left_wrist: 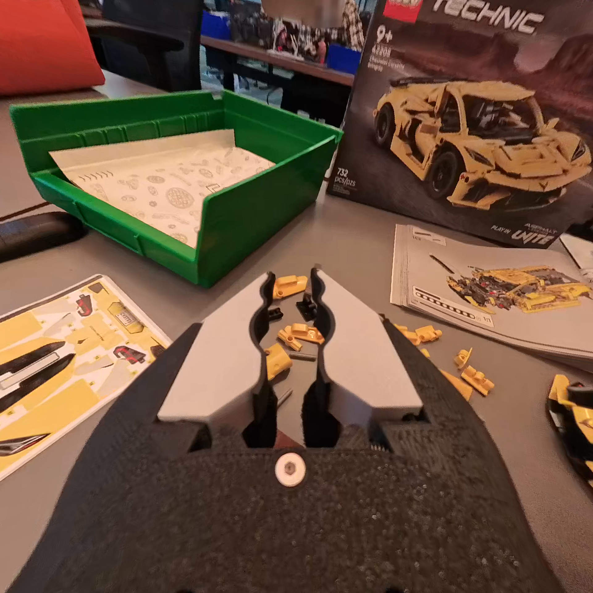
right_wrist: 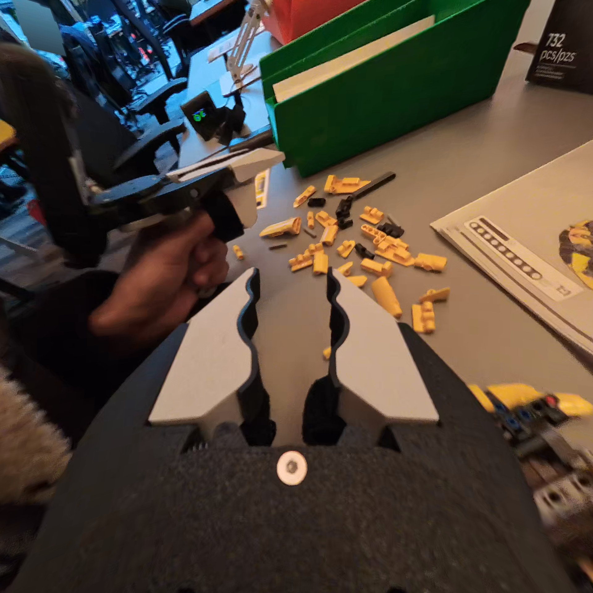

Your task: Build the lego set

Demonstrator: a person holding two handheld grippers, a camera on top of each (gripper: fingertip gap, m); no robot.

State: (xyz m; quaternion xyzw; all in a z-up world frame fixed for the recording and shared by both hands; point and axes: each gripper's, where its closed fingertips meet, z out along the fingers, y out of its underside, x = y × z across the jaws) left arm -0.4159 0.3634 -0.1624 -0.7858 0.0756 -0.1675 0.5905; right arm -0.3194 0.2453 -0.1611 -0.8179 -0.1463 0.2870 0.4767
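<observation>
We hold our left tool (left_wrist: 292,279) just above the gray counter (left_wrist: 353,231). Its two gray fingers (left_wrist: 224,346) are apart, with nothing between them but small pieces lying on the counter below. We can see a yellow curved piece (left_wrist: 289,285) near the tips and a small black piece (left_wrist: 306,306) beside the right finger. More loose yellow pieces (right_wrist: 378,253) are spread over the counter in a small heap, mixed with a few black ones.

Our right tool (right_wrist: 292,276) is also open and holds nothing. It points at the near edge of the heap. In the right wrist view we see a hand (right_wrist: 167,276) holding the left tool from the side, off to the left of the heap.

The half-built yellow and black car (right_wrist: 539,414) sits on the counter at the right, close to our right tool. It looks blurry.

Behind the pieces stands a green bin (left_wrist: 256,221) with a white paper bag (left_wrist: 167,186) inside it. Right of the bin the set's box (left_wrist: 465,128) stands upright, with a yellow car pictured on it. The instruction book (left_wrist: 481,288) lies open in front of the box. A sticker sheet (left_wrist: 64,353) lies flat on the left side of the counter.
</observation>
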